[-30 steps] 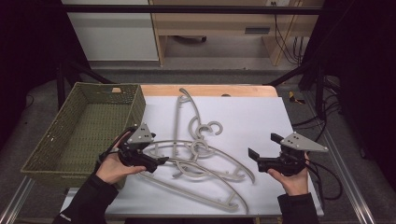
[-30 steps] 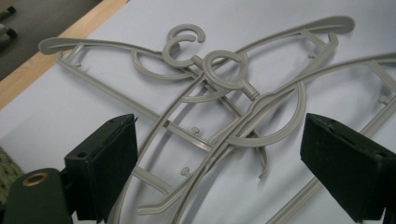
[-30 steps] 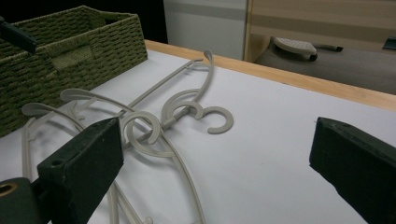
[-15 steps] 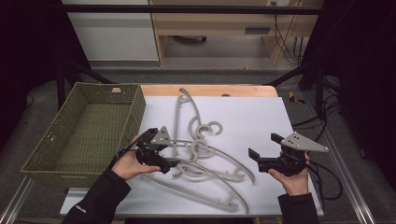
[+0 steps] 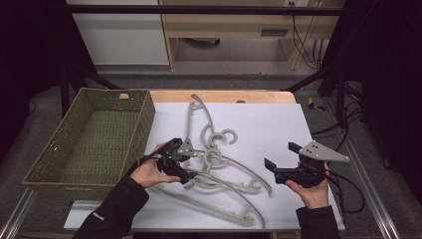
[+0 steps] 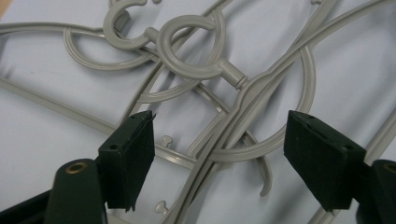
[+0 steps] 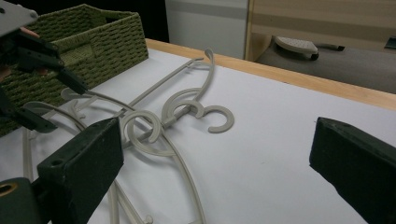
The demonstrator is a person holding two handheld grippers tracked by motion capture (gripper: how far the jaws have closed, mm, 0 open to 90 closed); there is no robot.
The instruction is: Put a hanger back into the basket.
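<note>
Desk carries a green woven basket, empty, beside the left tool — a likely drop spot. Tangled grey hangers lie between the tools. Left tool, spread, straddles a hanger neck to pick it out; right tool waits spread, well clear.

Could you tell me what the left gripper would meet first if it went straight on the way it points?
Probably the hangers: the left gripper is open, its jaws straddling their crossed arms just ahead. Exact depth is unclear.
</note>
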